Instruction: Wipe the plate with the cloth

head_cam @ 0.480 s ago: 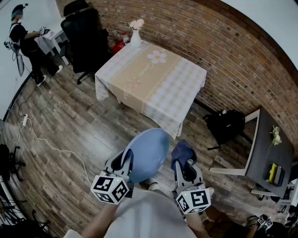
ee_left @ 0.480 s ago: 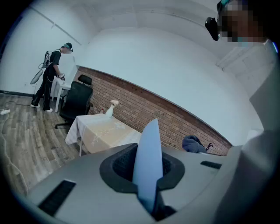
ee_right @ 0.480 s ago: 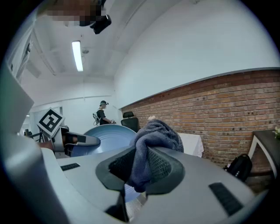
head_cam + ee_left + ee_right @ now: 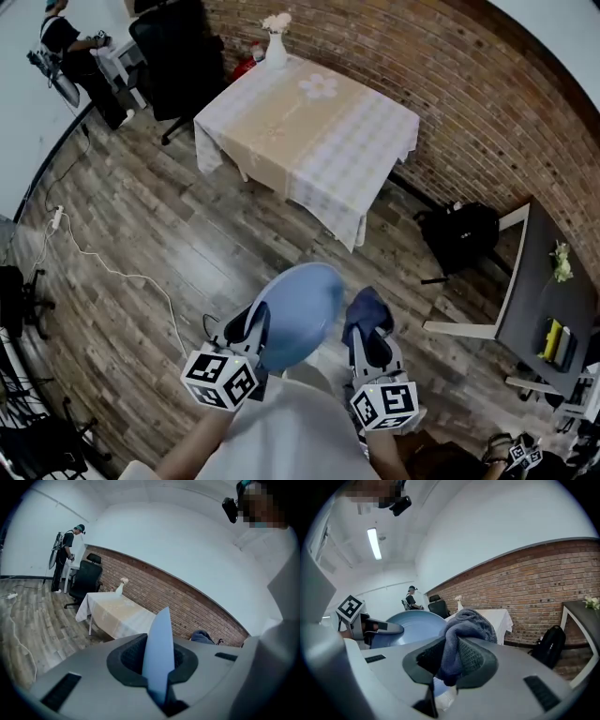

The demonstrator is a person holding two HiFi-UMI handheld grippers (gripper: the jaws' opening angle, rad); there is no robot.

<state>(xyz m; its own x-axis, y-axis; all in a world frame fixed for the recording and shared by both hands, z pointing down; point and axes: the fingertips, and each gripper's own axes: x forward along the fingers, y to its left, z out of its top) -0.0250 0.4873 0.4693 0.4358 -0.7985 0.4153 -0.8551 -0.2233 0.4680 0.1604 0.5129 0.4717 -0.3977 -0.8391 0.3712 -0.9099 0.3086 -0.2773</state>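
My left gripper is shut on the rim of a light blue plate, held up in front of the body over the wooden floor. In the left gripper view the plate shows edge-on, pinched between the jaws. A dark blue cloth is bunched in my right gripper, just right of the plate and close beside its edge. The right gripper view has the cloth squeezed between the jaws, with the plate and the left gripper to its left.
A table with a checked cloth and a white vase stands ahead near the brick wall. A black office chair and a person are at the far left. A black backpack lies right. A white cable runs across the floor.
Both grippers keep their hold and their spacing. The view has shifted slightly, so the table and room sit a little higher and further left.
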